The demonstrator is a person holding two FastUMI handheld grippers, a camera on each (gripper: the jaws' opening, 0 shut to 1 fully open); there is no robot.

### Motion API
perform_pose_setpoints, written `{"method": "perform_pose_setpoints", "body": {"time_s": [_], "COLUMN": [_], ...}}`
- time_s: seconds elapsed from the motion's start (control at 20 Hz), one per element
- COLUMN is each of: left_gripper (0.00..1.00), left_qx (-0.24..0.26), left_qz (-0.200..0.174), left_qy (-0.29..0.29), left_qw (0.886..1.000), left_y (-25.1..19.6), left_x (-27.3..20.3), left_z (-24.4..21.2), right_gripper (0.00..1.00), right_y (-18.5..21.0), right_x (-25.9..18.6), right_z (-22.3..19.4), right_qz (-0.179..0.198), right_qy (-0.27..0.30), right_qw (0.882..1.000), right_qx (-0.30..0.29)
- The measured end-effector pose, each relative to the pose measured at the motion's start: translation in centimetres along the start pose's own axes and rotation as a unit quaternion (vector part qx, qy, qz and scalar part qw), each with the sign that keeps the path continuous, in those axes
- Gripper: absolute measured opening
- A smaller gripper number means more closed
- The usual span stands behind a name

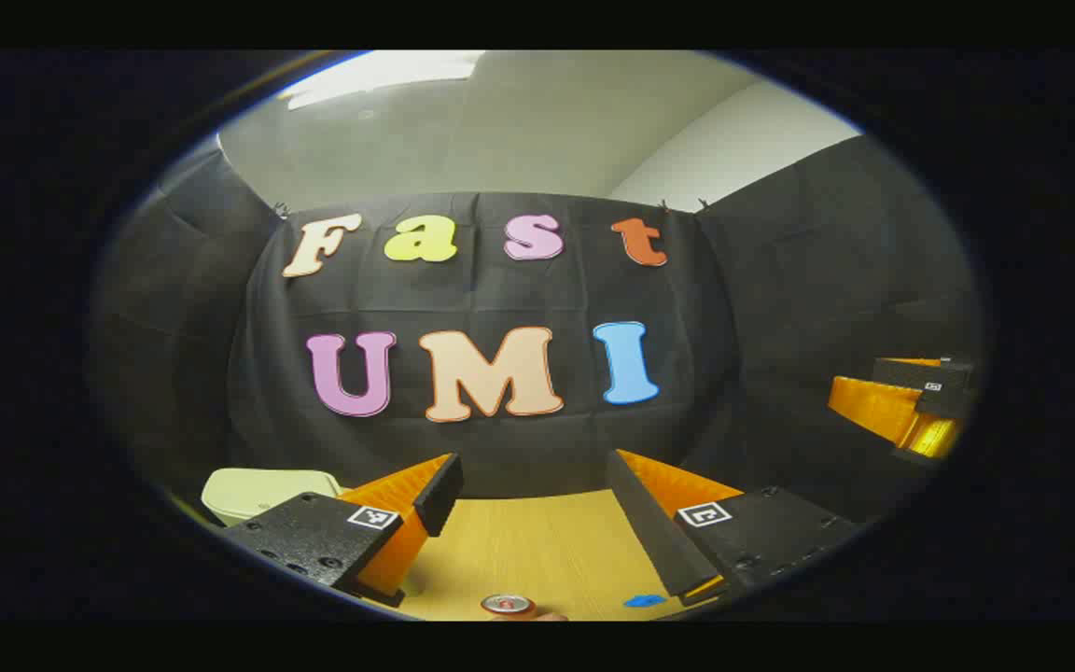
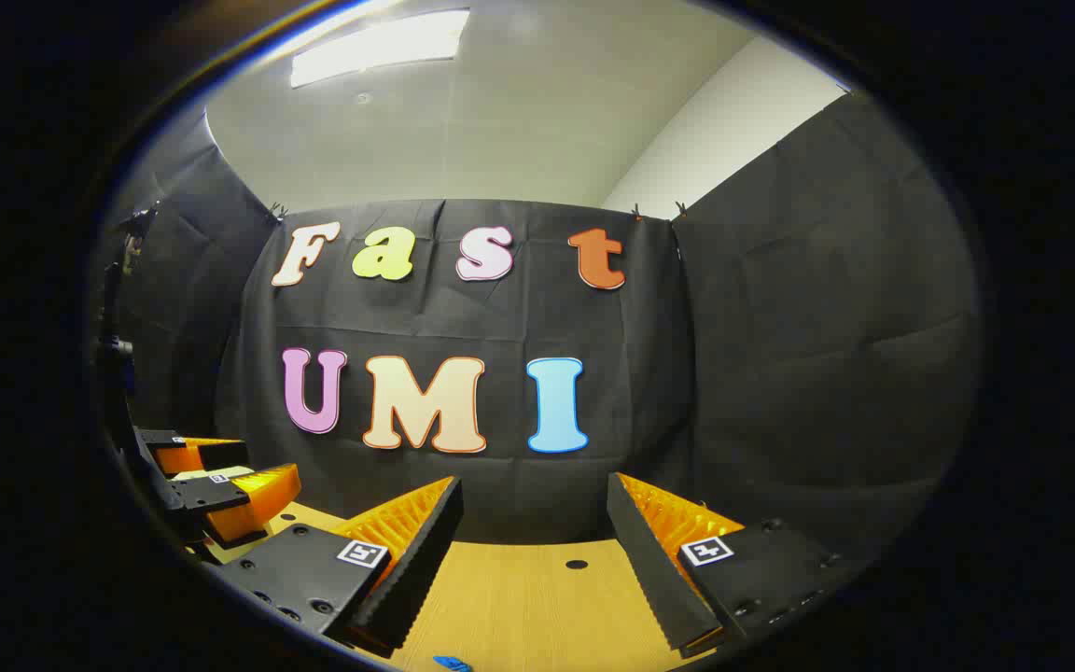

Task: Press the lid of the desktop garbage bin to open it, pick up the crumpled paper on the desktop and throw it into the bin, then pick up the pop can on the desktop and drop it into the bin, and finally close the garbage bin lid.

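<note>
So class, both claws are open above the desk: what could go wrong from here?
1. The can sits low at the near edge, below the left claw; a blind reach might tip it.
2. The bin is partly hidden behind a left finger, so pressing its lid may miss.

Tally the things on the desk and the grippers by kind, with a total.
Grippers: 2, left gripper and right gripper, both open
Garbage bin: 1, pale bin, lid down
Pop can: 1, can at the near desk edge
Blue marks: 1, blue mark
Total: 5
</note>
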State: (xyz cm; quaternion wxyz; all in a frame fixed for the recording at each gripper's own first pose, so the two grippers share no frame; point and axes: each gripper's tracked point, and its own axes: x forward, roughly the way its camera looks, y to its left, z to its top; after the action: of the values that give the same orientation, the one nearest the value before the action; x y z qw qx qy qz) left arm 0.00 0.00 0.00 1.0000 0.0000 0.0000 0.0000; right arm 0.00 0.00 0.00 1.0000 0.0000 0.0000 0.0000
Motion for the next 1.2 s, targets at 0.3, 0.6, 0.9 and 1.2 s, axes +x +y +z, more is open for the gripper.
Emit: {"method": "perform_pose_setpoints", "body": {"time_s": [0.3, 0.6, 0.9, 1.2], "left_gripper": [0.92, 0.93, 0.93, 0.82], "left_qx": [0.004, 0.005, 0.004, 0.016], "left_qz": [0.015, 0.016, 0.022, 0.021], "left_qy": [0.0, 0.012, 0.024, 0.012], "left_qw": [1.0, 1.0, 0.999, 1.0], "left_y": [1.0, 1.1, 1.4, 1.7], "left_x": [-0.5, -0.3, 0.4, 0.8], "left_z": [0.0, -0.7, -0.9, -0.2], "right_gripper": [0.98, 1.0, 0.98, 1.0], "right_y": [1.6, 2.1, 2.3, 3.1], "right_x": [0.6, 0.8, 1.2, 1.8], "right_z": [-0.3, -1.0, -2.4, -3.0], "right_qz": [0.021, 0.033, 0.043, 0.058], "right_qy": [0.003, 0.011, 0.023, 0.033], "right_qw": [1.0, 0.999, 0.999, 0.998], "right_qx": [-0.004, -0.005, 0.01, 0.004]}}
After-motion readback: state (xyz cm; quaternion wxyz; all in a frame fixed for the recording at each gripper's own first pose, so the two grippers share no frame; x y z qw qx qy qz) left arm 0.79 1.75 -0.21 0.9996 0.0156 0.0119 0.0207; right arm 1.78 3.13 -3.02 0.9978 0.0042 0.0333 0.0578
